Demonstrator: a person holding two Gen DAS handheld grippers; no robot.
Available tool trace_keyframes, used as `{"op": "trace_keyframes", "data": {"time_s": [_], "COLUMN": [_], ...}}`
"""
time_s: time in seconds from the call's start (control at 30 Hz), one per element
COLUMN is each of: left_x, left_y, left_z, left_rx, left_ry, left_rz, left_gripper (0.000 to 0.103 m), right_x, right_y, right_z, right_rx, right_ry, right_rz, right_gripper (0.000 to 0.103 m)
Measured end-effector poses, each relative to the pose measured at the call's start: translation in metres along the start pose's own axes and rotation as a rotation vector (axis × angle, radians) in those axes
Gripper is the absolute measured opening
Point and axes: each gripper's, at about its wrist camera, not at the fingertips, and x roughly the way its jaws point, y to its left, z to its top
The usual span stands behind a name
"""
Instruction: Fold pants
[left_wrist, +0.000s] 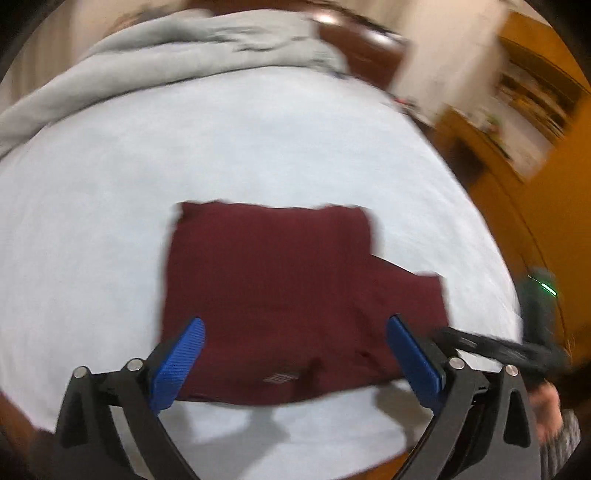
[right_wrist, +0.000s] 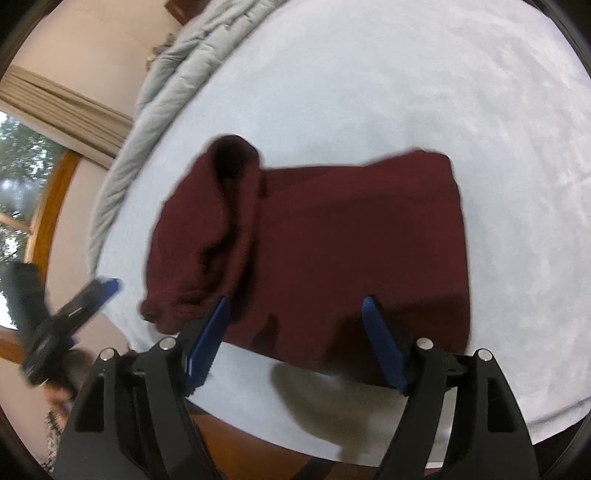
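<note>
A: Entry — scene first. Wide pale-blue sheeted bed (left_wrist: 258, 140), a rumpled grey quilt (left_wrist: 166, 55) bunched along its far edge. The dark maroon knit pants (left_wrist: 280, 295) lie on the near part of the bed, already doubled into a rough rectangle, with one lower layer sticking out at the right in the left wrist view.

B: Step in hand?

A: My reading: a fold has just been laid and let go, so the task is well along but not tidy. In the right wrist view a rolled, puffed-up hump of cloth stands at the left end of the pants (right_wrist: 229, 206), not lying flat.

B: So the next move?

A: Likely one more fold or a squaring-up — it calls for flattening that hump and bringing the stray layer in line, with a pinch on a near edge through all layers, not the top one alone.

B: Tools?

A: Left gripper (left_wrist: 295, 354): blue ribbed pads spread very wide over the near edge of the pants, nothing pinched between them; whether a pad grazes the cloth I cannot tell. Right gripper (right_wrist: 295, 339): jaws apart too, somewhat narrower, over the near edge, clamping nothing. The picture is motion-blurred.
</note>
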Motion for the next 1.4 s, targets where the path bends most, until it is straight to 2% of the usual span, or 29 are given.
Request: {"op": "trace_keyframes", "data": {"time_s": [0.1, 0.23, 0.33, 0.57, 0.7, 0.83, 0.93, 0.97, 1.07, 1.2, 1.4], "left_x": [0.019, 0.050, 0.055, 0.044, 0.041, 0.046, 0.045, 0.043, 0.039, 0.033, 0.022], "left_y": [0.019, 0.016, 0.001, 0.017, 0.017, 0.016, 0.026, 0.029, 0.031, 0.027, 0.004], "left_z": [0.000, -0.008, -0.019, -0.010, -0.008, -0.006, -0.003, -0.002, 0.001, 0.003, 0.007], "left_rx": [-0.081, -0.061, 0.058, -0.043, -0.039, -0.039, -0.064, -0.068, -0.066, -0.052, 0.004], "left_ry": [0.034, 0.127, 0.117, 0.114, 0.100, 0.099, 0.104, 0.104, 0.094, 0.075, 0.051], "left_rz": [0.036, 0.076, 0.130, 0.096, 0.109, 0.129, 0.133, 0.133, 0.132, 0.140, 0.115], "left_gripper": [0.098, 0.097, 0.097, 0.097, 0.097, 0.097, 0.097, 0.097, 0.097, 0.097, 0.097], "right_x": [-0.001, 0.011, 0.025, 0.053, 0.069, 0.083, 0.094, 0.096, 0.094, 0.069, 0.016], "right_y": [0.016, 0.028, 0.036, 0.046, 0.048, 0.061, 0.073, 0.076, 0.077, 0.071, 0.078], "right_z": [0.005, 0.018, 0.025, 0.030, 0.037, 0.040, 0.036, 0.035, 0.034, 0.038, 0.042], "right_rx": [-0.028, -0.022, -0.028, -0.042, -0.026, -0.078, -0.114, -0.124, -0.132, -0.110, -0.167], "right_ry": [0.016, 0.053, 0.087, 0.145, 0.171, 0.183, 0.225, 0.225, 0.209, 0.160, 0.078], "right_rz": [0.039, 0.056, 0.039, -0.023, -0.025, -0.058, -0.005, -0.004, 0.009, 0.112, 0.129], "right_gripper": [0.076, 0.079, 0.080, 0.083, 0.089, 0.089, 0.068, 0.053, 0.034, 0.026, 0.026]}}
